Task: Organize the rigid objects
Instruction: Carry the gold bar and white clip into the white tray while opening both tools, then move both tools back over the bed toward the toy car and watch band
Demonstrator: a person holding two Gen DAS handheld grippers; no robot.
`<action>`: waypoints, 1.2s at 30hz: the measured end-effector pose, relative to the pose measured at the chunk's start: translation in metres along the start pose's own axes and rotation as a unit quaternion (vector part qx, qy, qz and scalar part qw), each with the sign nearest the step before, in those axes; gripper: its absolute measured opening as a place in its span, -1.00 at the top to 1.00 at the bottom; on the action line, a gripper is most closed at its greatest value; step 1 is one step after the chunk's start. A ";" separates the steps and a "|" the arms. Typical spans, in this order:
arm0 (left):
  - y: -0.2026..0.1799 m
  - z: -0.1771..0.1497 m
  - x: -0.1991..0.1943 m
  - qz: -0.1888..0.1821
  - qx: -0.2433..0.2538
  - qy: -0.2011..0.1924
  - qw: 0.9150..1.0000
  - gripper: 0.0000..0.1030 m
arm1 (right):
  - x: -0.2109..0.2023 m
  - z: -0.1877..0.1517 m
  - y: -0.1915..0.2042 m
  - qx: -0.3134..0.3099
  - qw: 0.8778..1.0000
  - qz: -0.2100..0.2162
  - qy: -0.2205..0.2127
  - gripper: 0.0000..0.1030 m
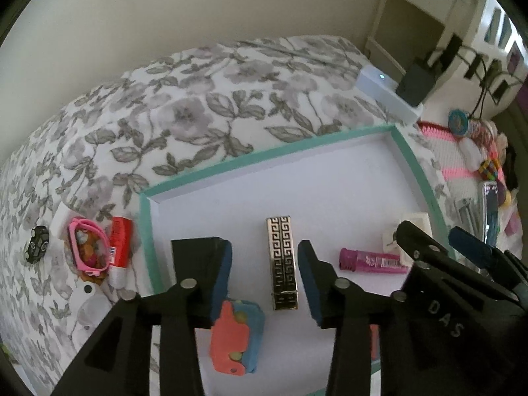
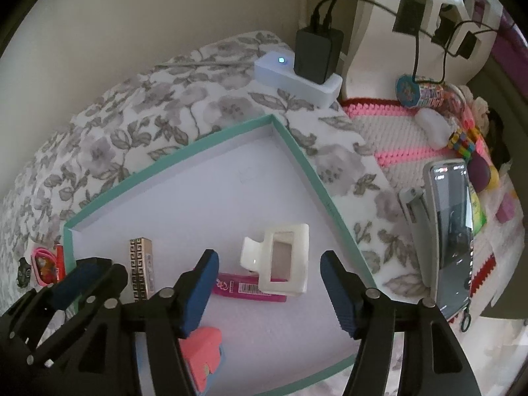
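A shallow white tray with a teal rim [image 1: 264,158] [image 2: 297,151] lies on a floral bedspread. My left gripper [image 1: 265,280] is open over it. A gold-and-black patterned case [image 1: 282,262] [image 2: 142,267] lies flat between its blue pads, with a gap on each side. My right gripper [image 2: 269,293] is open too, straddling a white hair claw clip [image 2: 280,264] and a pink tube [image 2: 250,288] [image 1: 373,260] that rest on the tray floor, and the pads touch neither. An orange-and-blue toy car [image 1: 236,340] [image 2: 204,353] sits in the tray under the left gripper.
Left of the tray lie pink sunglasses [image 1: 87,246], a red tube [image 1: 118,247] and a black toy car [image 1: 37,242]. To the right are a phone [image 2: 452,241], a nail clipper [image 2: 411,204] and small toys on a pink-and-white crochet mat [image 2: 396,132]. A white charger base [image 2: 297,76] stands behind.
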State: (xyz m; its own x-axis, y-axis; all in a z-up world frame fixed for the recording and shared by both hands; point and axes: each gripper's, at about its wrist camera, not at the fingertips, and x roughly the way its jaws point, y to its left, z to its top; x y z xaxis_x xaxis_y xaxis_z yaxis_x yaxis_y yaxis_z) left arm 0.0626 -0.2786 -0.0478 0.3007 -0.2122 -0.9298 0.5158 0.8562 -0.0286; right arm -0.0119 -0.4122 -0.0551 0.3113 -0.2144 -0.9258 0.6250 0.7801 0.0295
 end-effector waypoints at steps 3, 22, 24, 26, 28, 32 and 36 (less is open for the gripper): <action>0.008 0.004 -0.012 0.008 -0.010 -0.016 1.000 -0.10 | -0.013 0.003 0.000 -0.001 1.000 0.003 -0.017 -0.48; 0.096 0.006 -0.041 0.062 -0.119 -0.068 0.989 -0.96 | -0.027 0.002 0.025 -0.028 0.998 0.022 -0.042 -1.00; 0.111 0.004 -0.044 0.068 -0.133 -0.074 0.986 -0.96 | -0.026 -0.001 0.034 -0.037 0.998 0.029 -0.043 -1.00; 0.125 0.001 -0.048 0.077 -0.145 -0.079 0.983 -0.96 | -0.027 -0.003 0.044 -0.047 0.997 0.032 -0.043 -1.00; 0.140 -0.001 -0.052 0.087 -0.154 -0.085 0.981 -0.96 | -0.029 -0.006 0.057 -0.060 0.996 0.039 -0.044 -1.00; 0.172 -0.009 -0.065 0.112 -0.174 -0.098 0.973 -0.96 | -0.035 -0.013 0.080 -0.078 0.993 0.075 -0.048 -1.00; 0.208 -0.020 -0.079 0.129 -0.206 -0.113 0.963 -0.96 | -0.040 -0.023 0.110 -0.104 0.988 0.101 -0.051 -1.00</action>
State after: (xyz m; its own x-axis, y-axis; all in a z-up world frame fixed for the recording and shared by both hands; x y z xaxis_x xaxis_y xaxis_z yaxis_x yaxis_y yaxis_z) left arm 0.1298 -0.0742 0.0123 0.5669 -0.0249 -0.8234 0.0527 0.9986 0.0061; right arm 0.0278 -0.3045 -0.0238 0.4918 -0.0923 -0.8658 0.3859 0.9145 0.1217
